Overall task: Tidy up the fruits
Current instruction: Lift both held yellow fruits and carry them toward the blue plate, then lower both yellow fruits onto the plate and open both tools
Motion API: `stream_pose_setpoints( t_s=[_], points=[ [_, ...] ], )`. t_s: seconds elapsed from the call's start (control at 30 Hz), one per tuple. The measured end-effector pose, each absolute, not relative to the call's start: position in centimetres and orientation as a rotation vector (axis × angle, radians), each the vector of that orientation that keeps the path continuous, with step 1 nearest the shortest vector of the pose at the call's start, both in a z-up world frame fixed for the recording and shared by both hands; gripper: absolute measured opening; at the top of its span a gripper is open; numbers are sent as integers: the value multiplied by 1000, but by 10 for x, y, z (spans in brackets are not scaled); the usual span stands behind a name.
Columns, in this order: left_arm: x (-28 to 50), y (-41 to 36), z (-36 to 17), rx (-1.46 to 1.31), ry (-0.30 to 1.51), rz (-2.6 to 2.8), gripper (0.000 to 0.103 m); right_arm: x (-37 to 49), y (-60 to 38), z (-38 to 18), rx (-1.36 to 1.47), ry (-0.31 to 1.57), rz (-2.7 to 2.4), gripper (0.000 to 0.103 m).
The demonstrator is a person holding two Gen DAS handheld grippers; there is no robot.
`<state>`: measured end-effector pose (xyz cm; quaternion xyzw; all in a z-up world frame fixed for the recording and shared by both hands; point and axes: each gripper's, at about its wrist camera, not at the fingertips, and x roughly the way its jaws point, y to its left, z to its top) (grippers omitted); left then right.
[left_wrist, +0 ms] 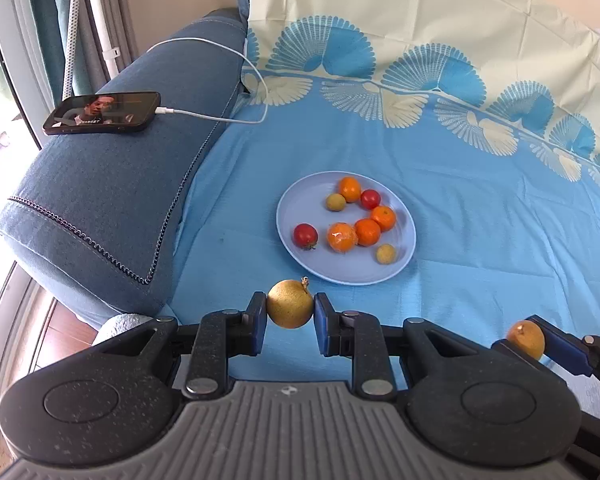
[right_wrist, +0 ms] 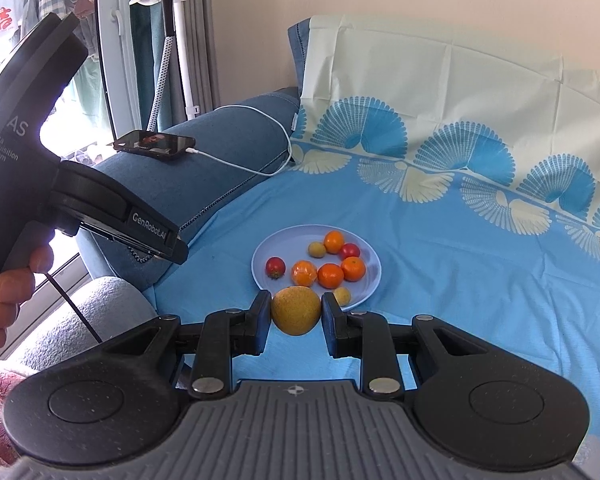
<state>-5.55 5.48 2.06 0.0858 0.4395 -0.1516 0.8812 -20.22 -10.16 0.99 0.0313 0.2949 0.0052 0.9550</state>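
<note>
My left gripper (left_wrist: pixel 290 309) is shut on a round yellow-brown fruit (left_wrist: pixel 290 304) with a short stem, held just short of the pale blue plate (left_wrist: pixel 292 204). My right gripper (right_wrist: pixel 296 312) is shut on a second yellow-brown fruit (right_wrist: pixel 296 310), near the plate's (right_wrist: pixel 260 264) front rim. That right gripper (left_wrist: pixel 526 339) and its fruit (left_wrist: pixel 525 338) also show at the lower right of the left wrist view. On the plate lie several small oranges (left_wrist: pixel 367 232), two red tomatoes (left_wrist: pixel 305 235) and two small yellow-green fruits (left_wrist: pixel 386 254).
A blue patterned cloth (left_wrist: pixel 480 220) covers the sofa seat. A phone (left_wrist: pixel 102 113) on a white charging cable (left_wrist: pixel 220 118) lies on the blue armrest (left_wrist: pixel 100 200) at left. A hand (right_wrist: pixel 4 296) holds the left gripper's body (right_wrist: pixel 40 160). A garment steamer stand (right_wrist: pixel 172 40) rises behind.
</note>
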Motion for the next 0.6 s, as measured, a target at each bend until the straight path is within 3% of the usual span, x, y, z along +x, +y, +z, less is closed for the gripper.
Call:
stream_pose_setpoints(
  t_s=[0.6],
  points=[
    [5, 41, 14, 182, 909, -280, 27, -152, -112, -1, 79, 613, -4, 28]
  ],
)
